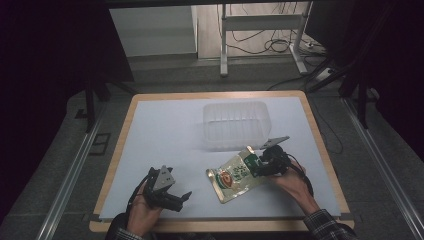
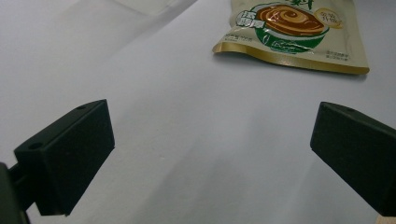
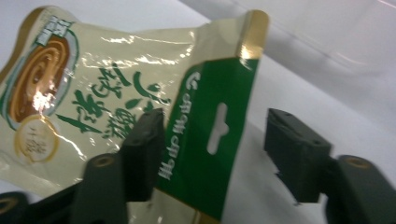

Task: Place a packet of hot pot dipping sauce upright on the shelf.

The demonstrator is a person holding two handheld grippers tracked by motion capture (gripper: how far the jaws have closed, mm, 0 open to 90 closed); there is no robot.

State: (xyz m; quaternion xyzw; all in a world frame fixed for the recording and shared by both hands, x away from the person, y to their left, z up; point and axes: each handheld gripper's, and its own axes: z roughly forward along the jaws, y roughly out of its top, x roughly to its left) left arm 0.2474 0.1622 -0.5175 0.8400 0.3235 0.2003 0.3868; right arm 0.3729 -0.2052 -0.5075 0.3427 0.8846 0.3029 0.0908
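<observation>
A cream and green snack pouch (image 1: pixel 235 177) with a brown swirl picture lies on the white table sheet, right of centre. My right gripper (image 1: pixel 255 167) is at its green top end. In the right gripper view the green header of the pouch (image 3: pixel 107 93) stands up between the jaws of the right gripper (image 3: pixel 215 123); the left jaw is against it, while a gap separates it from the right jaw. My left gripper (image 1: pixel 182 197) rests near the front edge, left of the pouch. Its jaws stand wide apart in the left gripper view (image 2: pixel 212 126) over bare sheet, with the pouch (image 2: pixel 292 35) farther off.
A clear plastic tub (image 1: pixel 235 125) stands on the sheet just behind the pouch, close to the right gripper. The white sheet (image 1: pixel 165 135) covers a wooden board. Beyond the table are metal frame legs and cables on the floor.
</observation>
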